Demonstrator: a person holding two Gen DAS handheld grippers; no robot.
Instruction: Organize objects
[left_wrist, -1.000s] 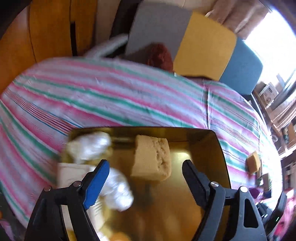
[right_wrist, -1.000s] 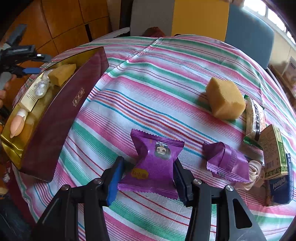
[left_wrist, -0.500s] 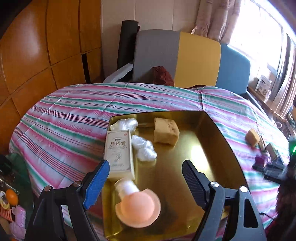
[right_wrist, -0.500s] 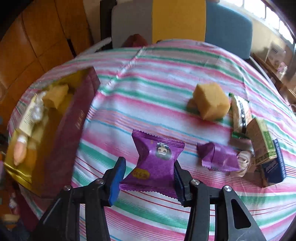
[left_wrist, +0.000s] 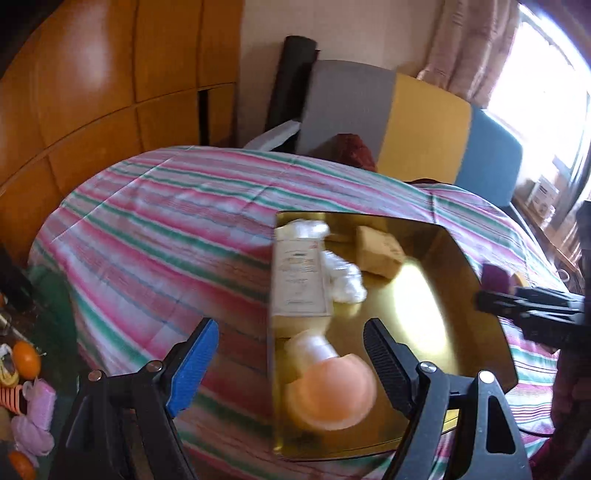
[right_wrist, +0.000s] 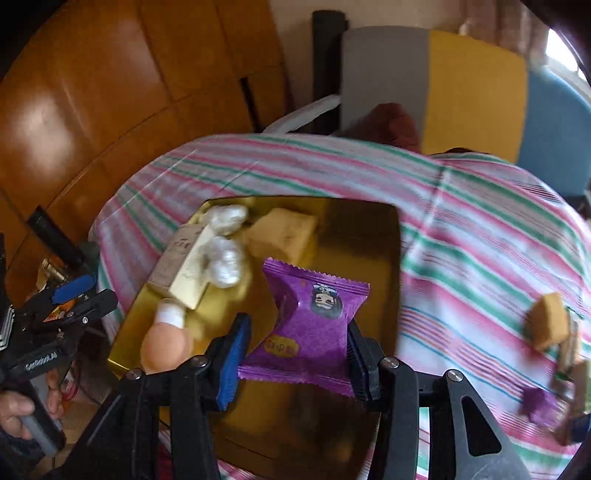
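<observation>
Since a moment ago the right gripper (right_wrist: 293, 354) has carried the purple packet (right_wrist: 314, 325) from the striped tablecloth (right_wrist: 480, 236) over to the gold box (right_wrist: 384, 236), and the packet now hangs above the inside of the box, not yet put down. The two fingers of this gripper are pressed on the left and right sides of the packet and hold it tightly, pointing forward and a little downward. The left gripper (left_wrist: 291, 358) has drawn back to the near left edge of the box; its fingers stand wide apart and hold nothing. In the right wrist view it shows at the left, with a hand (right_wrist: 22, 410) around its grey handle and white letters on its body that are too blurred to read surely. The packet has a small dark picture like a face and a yellow label with writing I cannot read. In the box lie a cream carton (left_wrist: 301, 280) with printed lines too blurred to read, white wrapped sweets (left_wrist: 345, 280), a yellow sponge-like block (left_wrist: 378, 251) and a peach-coloured rounded object (left_wrist: 330, 391). On the cloth to the right stay another yellow block (right_wrist: 548, 325) and a second purple wrapper (right_wrist: 539, 406).
</observation>
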